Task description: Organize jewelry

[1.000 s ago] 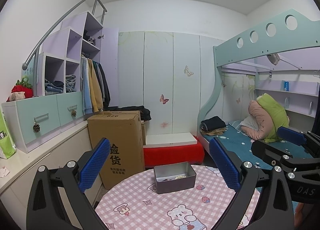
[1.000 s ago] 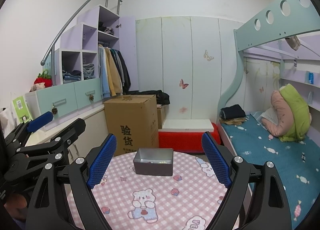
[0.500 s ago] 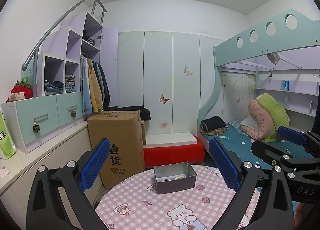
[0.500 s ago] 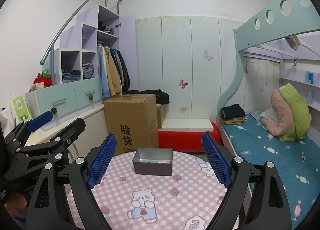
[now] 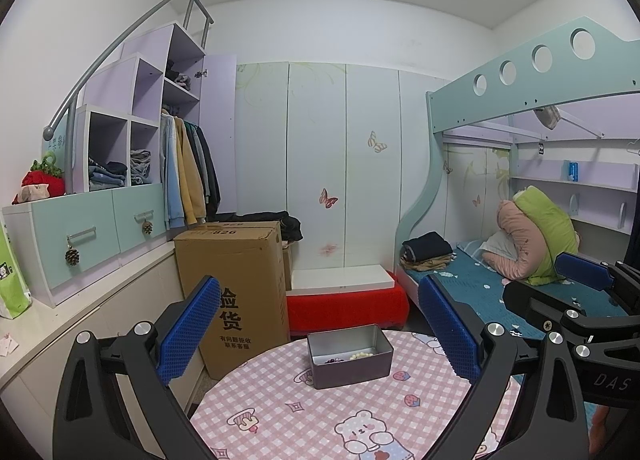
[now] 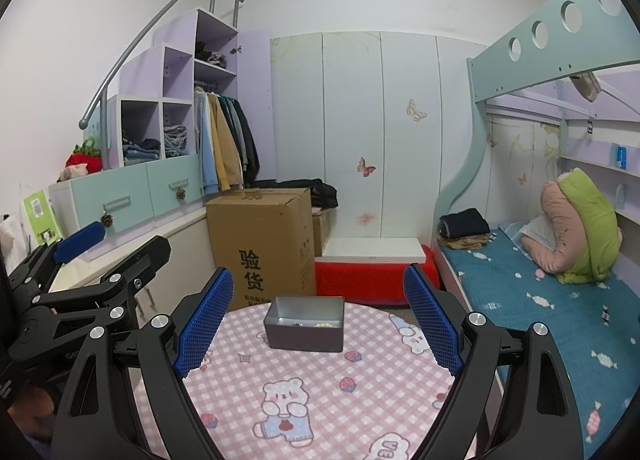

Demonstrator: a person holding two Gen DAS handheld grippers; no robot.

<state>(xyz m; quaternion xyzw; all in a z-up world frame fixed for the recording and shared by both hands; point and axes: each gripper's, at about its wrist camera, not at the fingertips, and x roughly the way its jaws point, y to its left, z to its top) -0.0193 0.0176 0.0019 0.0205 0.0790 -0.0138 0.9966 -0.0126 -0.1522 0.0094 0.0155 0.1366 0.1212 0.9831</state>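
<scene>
The left gripper [image 5: 318, 326] is held wide, nothing between its blue pads [image 5: 188, 330], and it fills the lower part of the left wrist view. The right gripper [image 6: 318, 314] is spread just as wide and is likewise empty, low in its own view. The grey metal tin [image 5: 349, 355] is seen at lower centre of both views, standing on the far part of the round table [image 5: 280, 420] under its pink checked cloth. The jewelry [image 5: 362, 355] lies inside the tin: pale beads and something darker beside them, too small to be told apart.

Several slips are judged possible from here. The tin looks light and is set near the table's far edge, so it could be pushed along the cloth, or off it, if one pad is pressed against a wall. The pieces are small and lie against the tin's floor, so they may be missed by broad pads or dragged as a tangle. The two grippers are near each other, and a clash is likely if both are brought into the tin together.

Both tools are held level, above the near side of the table, pointing across it at the tin and well apart from it. The left one appears at the left edge of the right wrist view, and the right one at the right edge of the left wrist view.
</scene>
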